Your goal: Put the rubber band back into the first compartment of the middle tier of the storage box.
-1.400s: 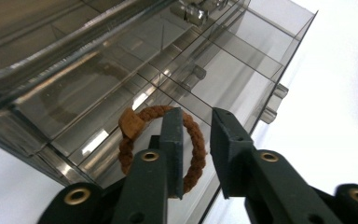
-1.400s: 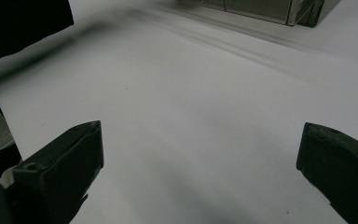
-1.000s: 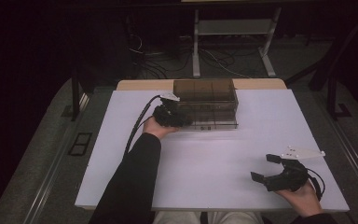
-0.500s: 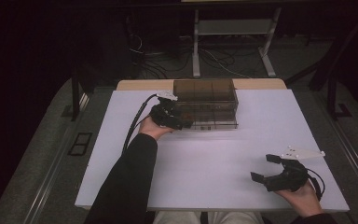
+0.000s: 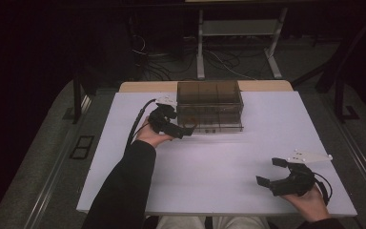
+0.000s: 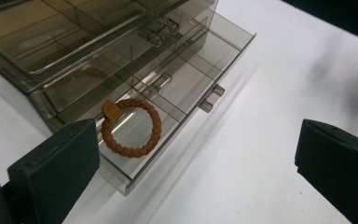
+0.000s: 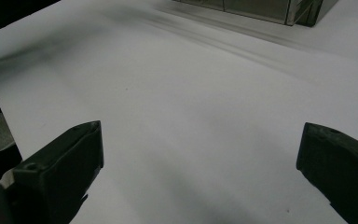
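Smoky clear plastic organizer (image 5: 209, 106) sits at the table's (image 5: 219, 162) twelve o'clock, long axis left to right. We see a braided brown ring (image 6: 131, 127) flat in its pulled-out drawer (image 6: 168, 100). Left gripper (image 5: 186, 130) and right gripper (image 5: 272, 171) gape, empty.

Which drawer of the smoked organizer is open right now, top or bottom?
The bottom drawer: it is pulled out past the organizer's front, with a brown braided ring in its end compartment. The top drawer sits pushed in.

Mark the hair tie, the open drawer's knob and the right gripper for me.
hair tie (image 6: 131, 127), left gripper view, on its braided loop.
drawer knob (image 6: 212, 98), left gripper view, on its clear peg.
right gripper (image 5: 272, 171), high view, midway between fingertips.
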`<state>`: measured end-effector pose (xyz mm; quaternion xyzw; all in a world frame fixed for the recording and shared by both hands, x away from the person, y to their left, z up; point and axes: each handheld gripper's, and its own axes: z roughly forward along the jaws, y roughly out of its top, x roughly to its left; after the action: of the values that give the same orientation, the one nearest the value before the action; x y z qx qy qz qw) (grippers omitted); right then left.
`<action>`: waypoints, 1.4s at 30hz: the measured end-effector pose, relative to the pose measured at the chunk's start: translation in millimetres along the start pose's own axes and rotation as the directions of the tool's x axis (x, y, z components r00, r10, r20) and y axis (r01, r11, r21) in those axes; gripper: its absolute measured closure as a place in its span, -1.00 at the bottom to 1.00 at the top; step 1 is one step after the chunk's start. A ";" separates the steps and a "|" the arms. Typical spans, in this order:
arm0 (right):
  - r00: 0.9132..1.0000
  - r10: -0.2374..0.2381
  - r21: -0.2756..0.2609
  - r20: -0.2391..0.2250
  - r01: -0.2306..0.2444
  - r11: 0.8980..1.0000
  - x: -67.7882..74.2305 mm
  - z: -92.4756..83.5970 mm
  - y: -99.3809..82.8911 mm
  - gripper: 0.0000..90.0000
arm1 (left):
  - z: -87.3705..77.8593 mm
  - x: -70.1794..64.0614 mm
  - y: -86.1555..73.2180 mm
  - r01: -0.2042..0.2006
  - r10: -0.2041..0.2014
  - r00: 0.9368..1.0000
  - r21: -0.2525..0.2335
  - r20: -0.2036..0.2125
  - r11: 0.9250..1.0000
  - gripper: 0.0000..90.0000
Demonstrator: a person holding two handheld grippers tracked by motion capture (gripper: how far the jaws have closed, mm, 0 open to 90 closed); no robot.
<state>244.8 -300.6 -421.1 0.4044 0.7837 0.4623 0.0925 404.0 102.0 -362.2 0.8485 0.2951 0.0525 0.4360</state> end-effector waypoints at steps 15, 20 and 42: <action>1.000 0.001 0.003 0.002 -0.001 1.000 0.7 0.4 0.1 -1.00 | -15.7 -11.9 -21.4 0.006 -0.005 1.000 -0.027 0.011 1.000 -1.00; 1.000 0.003 0.003 0.002 -0.003 1.000 1.0 0.4 0.1 -1.00 | -15.7 -18.7 -27.7 -0.001 0.002 1.000 -0.027 0.017 1.000 -1.00; 1.000 0.000 0.006 0.000 0.000 1.000 1.6 1.1 0.1 -1.00 | -29.8 -32.6 -56.7 0.028 -0.028 1.000 -0.081 -0.005 0.996 -1.00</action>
<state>244.4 -298.7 -421.2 0.4044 0.7850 0.4602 0.0914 341.1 130.6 -382.1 0.8259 0.3058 0.0608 0.4697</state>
